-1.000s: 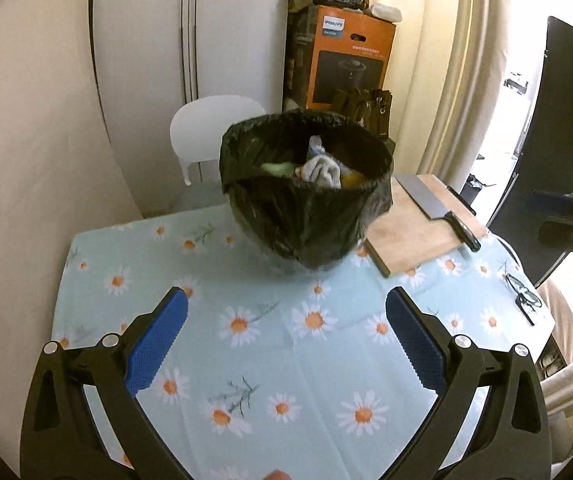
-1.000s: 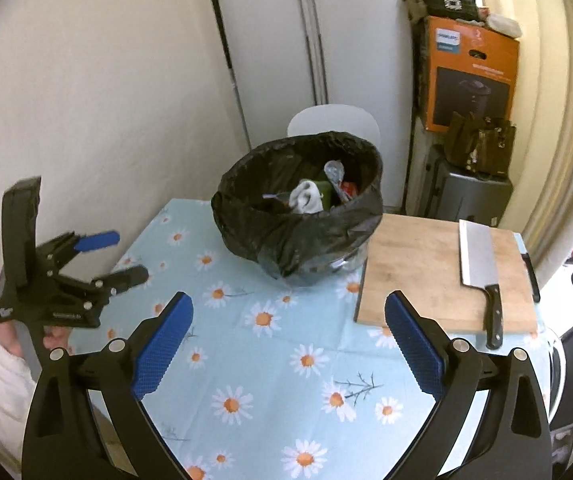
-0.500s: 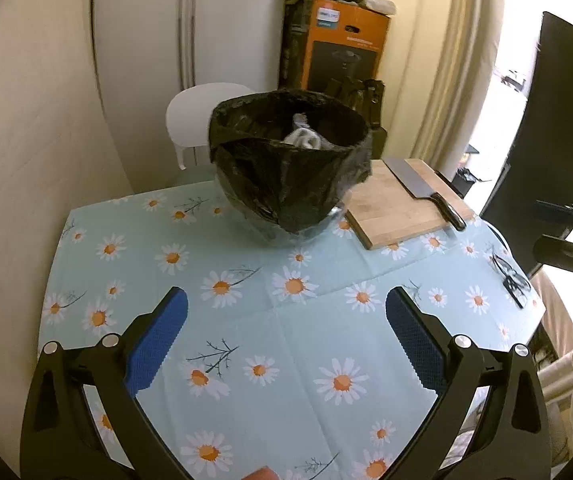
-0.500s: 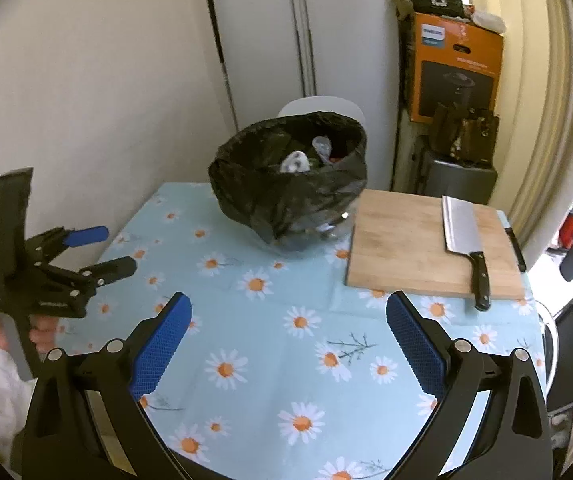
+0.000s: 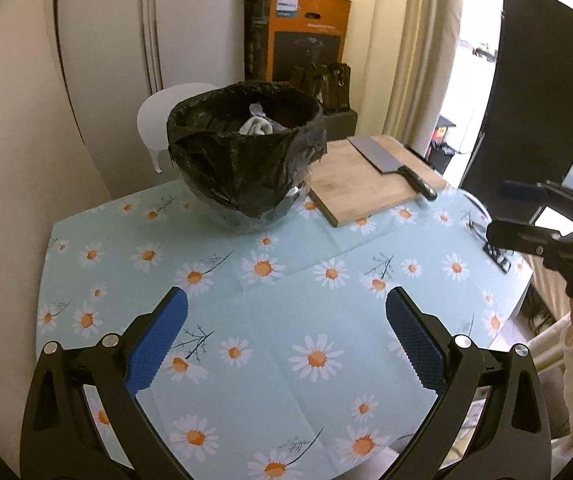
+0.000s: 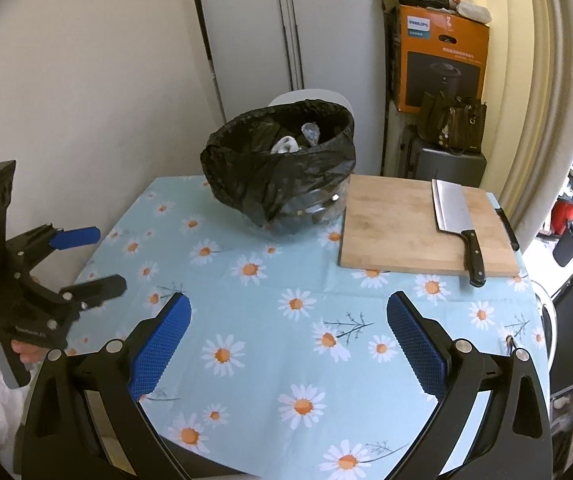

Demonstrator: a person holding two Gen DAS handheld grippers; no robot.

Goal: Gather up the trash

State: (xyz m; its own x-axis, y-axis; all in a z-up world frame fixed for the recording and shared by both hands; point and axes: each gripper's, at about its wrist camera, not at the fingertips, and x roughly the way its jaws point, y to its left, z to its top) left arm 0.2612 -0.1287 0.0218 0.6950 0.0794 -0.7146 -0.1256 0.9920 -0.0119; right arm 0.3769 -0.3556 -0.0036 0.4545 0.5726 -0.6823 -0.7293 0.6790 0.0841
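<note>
A bin lined with a black trash bag (image 5: 246,160) stands at the far side of the daisy-print table; it also shows in the right wrist view (image 6: 282,168). White crumpled trash (image 5: 256,125) lies inside it. My left gripper (image 5: 286,338) is open and empty, held above the near part of the table, well short of the bin. My right gripper (image 6: 288,338) is open and empty too, over the near right part of the table. Each gripper shows in the other's view, the right (image 5: 506,212) and the left (image 6: 94,256).
A wooden cutting board (image 6: 406,232) with a cleaver (image 6: 452,216) lies right of the bin. Eyeglasses (image 5: 494,248) lie near the table's right edge. A white chair (image 5: 158,120), an orange box (image 6: 438,60) and cupboards stand behind the table. A wall runs along the left.
Both grippers have pulled back from the bin and toward the near edge of the table, so the bin looks smaller and farther. Both stay open and empty.
</note>
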